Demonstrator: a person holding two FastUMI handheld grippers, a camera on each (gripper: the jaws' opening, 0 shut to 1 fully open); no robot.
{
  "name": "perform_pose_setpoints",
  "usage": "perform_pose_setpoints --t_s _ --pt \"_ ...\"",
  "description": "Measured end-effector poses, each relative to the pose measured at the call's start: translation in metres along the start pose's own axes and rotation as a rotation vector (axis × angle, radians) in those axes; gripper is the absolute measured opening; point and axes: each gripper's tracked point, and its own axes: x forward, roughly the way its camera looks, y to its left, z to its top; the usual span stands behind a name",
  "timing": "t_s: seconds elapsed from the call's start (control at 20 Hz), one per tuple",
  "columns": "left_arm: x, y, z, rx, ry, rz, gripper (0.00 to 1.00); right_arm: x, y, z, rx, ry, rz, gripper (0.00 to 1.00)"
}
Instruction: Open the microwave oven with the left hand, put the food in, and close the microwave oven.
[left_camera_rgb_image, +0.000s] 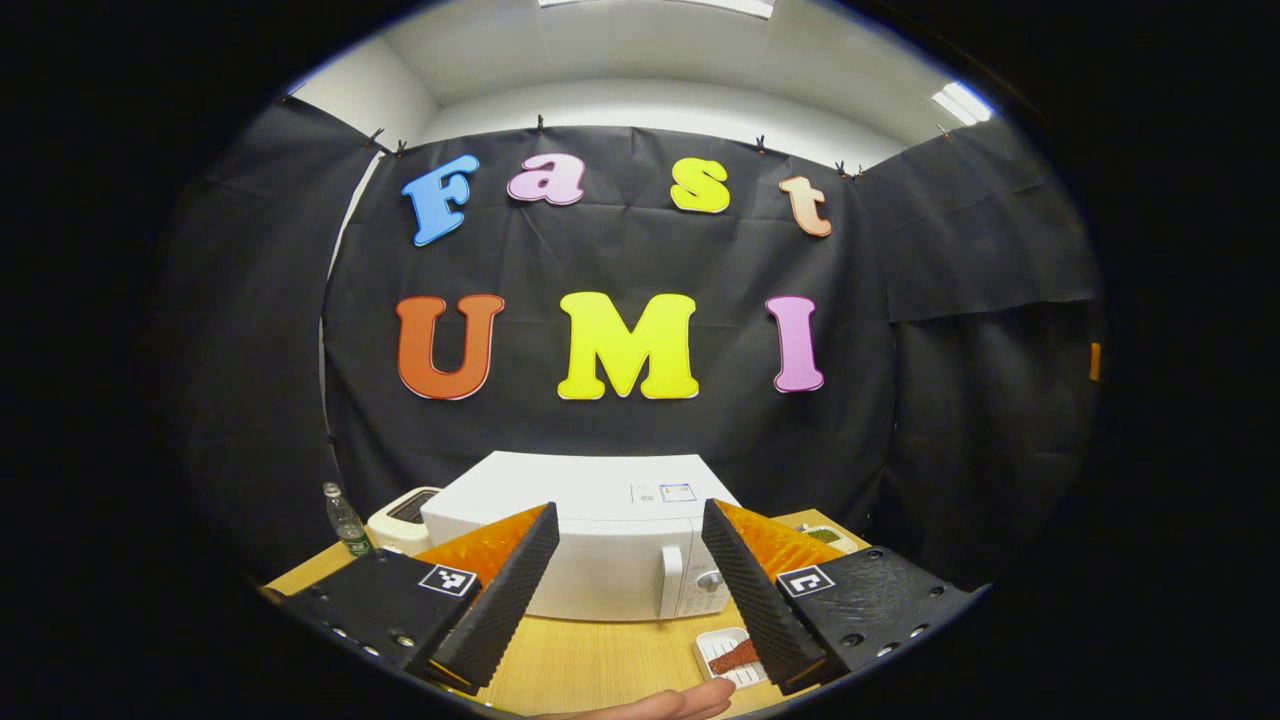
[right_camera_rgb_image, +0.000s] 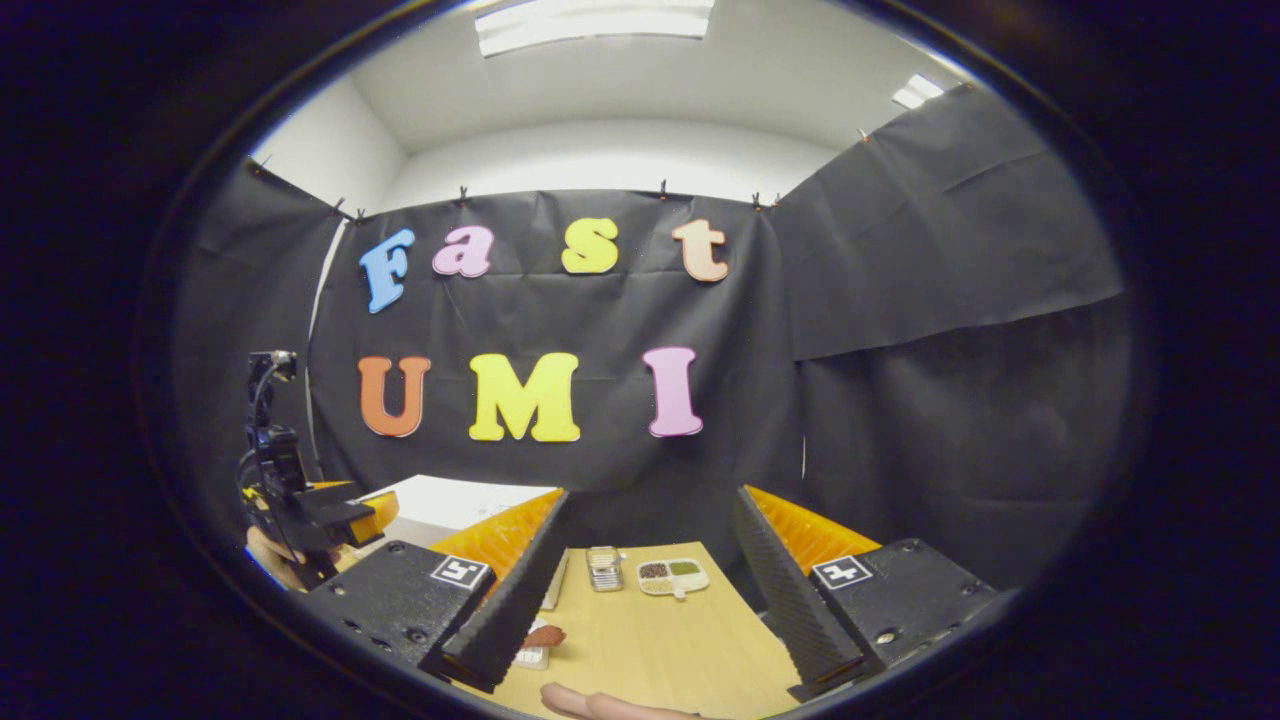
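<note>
Left gripper (left_camera_rgb_image: 630, 590) released, facing the microwave (left_camera_rgb_image: 590, 545) (door shut) for opening; right gripper (right_camera_rgb_image: 650, 600) released, near the food tray (right_camera_rgb_image: 535, 648).

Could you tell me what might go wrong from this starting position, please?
1. The microwave door looks closed; the open left gripper must catch the handle squarely, or it may slip and push the microwave back.
2. The food tray lies in front of the microwave, so a swinging door could knock it.
3. A hand rests on the table beside the tray, close under the left gripper.
</note>
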Motion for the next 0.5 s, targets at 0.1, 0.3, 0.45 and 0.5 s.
perform_pose_setpoints --t_s 0.1,0.3,0.45,0.5 --pt "0.017 -0.01 -0.02 0.011 0.0 -0.003 0.93 0.0 -0.007 -0.002 0.007 -0.002 -0.017 1.0" --pt "0.05 -0.028 -0.081 0.014 0.056 -0.004 0.93 -0.001 -0.007 -0.016 0.03 0.024 -0.002 1.0" --pt "0.073 -0.031 -0.129 0.062 0.116 0.005 0.94 0.0 -0.014 -0.017 0.013 -0.006 -0.024 0.95" --pt "0.081 -0.028 -0.144 0.09 0.13 0.018 0.96 -0.001 -0.012 -0.02 0.006 -0.012 -0.019 1.0"
